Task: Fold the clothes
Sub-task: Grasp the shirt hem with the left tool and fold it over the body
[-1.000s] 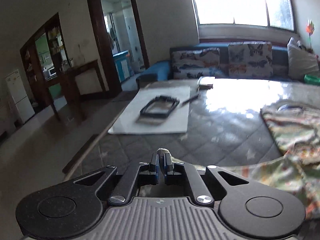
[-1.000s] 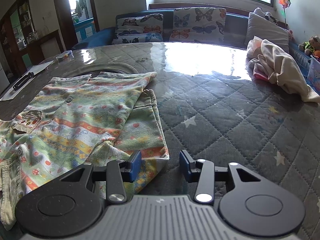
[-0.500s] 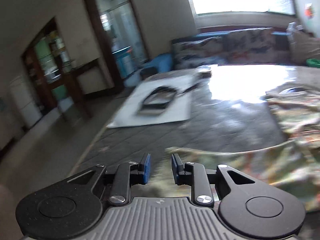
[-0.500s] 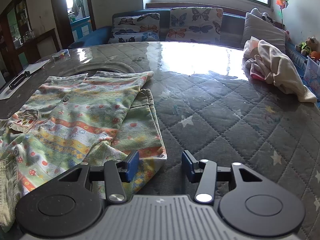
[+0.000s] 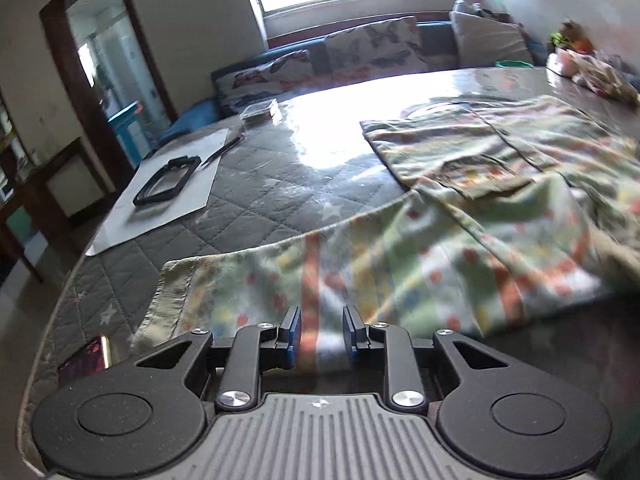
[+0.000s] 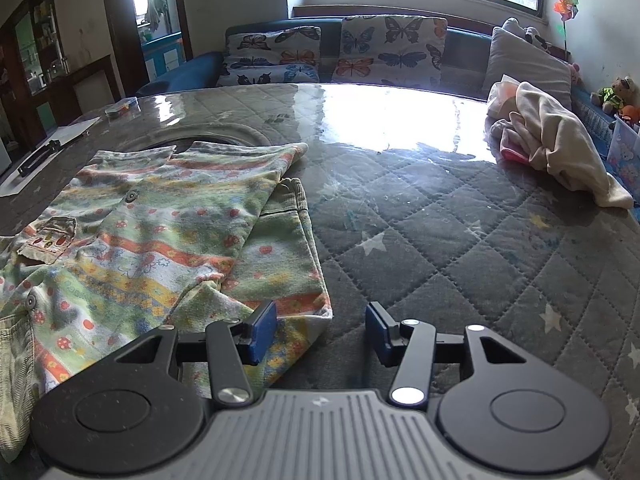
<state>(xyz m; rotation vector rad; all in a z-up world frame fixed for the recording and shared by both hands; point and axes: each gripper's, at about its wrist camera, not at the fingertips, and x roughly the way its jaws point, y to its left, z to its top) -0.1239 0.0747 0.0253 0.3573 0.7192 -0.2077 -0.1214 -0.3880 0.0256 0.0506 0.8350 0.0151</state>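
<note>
A green, orange-striped child's shirt (image 6: 152,240) lies spread on the grey quilted table (image 6: 440,248). Its right sleeve is folded in over the body. In the left wrist view the shirt (image 5: 460,248) stretches to the right, and its left sleeve with a ribbed cuff (image 5: 172,292) lies flat toward me. My left gripper (image 5: 318,334) is open, its fingers just above the sleeve cloth, holding nothing. My right gripper (image 6: 320,332) is open and empty, hovering over the shirt's lower right corner.
A pile of cream and pink clothes (image 6: 548,140) sits at the table's far right. A white board with a black frame (image 5: 168,180) and a pen lies at the far left. A small dark card (image 5: 86,356) lies near the left edge. A sofa stands behind the table.
My left gripper was shut on the sleeve cuff, then opened and let it go. The sleeve now lies flat, and the left view has swung right. My right gripper barely moved.
</note>
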